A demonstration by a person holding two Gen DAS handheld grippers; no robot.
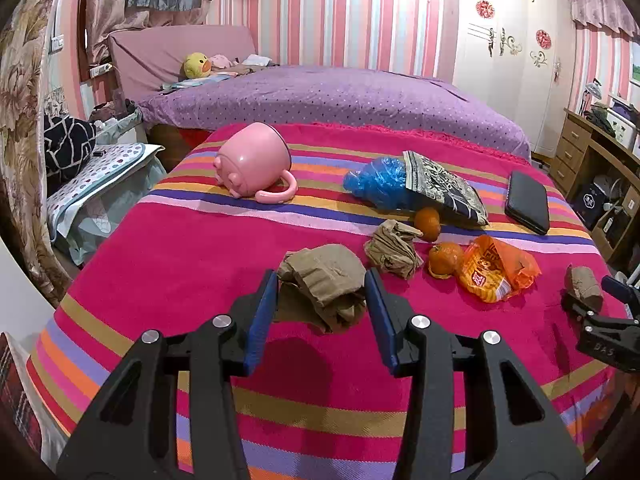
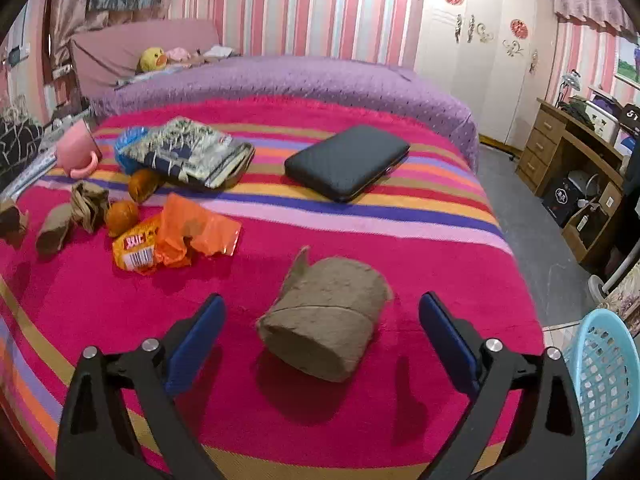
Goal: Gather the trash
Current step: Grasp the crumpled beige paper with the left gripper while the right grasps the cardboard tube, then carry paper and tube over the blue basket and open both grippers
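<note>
You are working over a big bed [image 1: 224, 264] with a bright striped blanket. Trash lies all over it. A light blue basket [image 2: 600, 384] stands on the floor at the bed's right edge, and I think the trash goes in there.

The brown paper roll [image 2: 324, 320] lies on its side right in front of your right tool [image 2: 320, 332]. It looks light and soft, so it will squash a bit if you squeeze hard. Take it across its round middle, not by the loose flap on top. Your right tool stands wide, one finger on each side of the roll, and neither finger touches it.

The crumpled brown paper [image 1: 324, 284] sits between the fingers of your left tool [image 1: 320, 304]. This paper is light, soft and floppy. Your left tool is narrow around it. It looks like a grip, but I cannot be sure the pads press on it.

Farther back lie a second brown paper wad [image 1: 394, 250] and an orange wrapper [image 1: 496, 268]. The wrapper looks thin and slippery, so pinch it in the bunched part.
</note>
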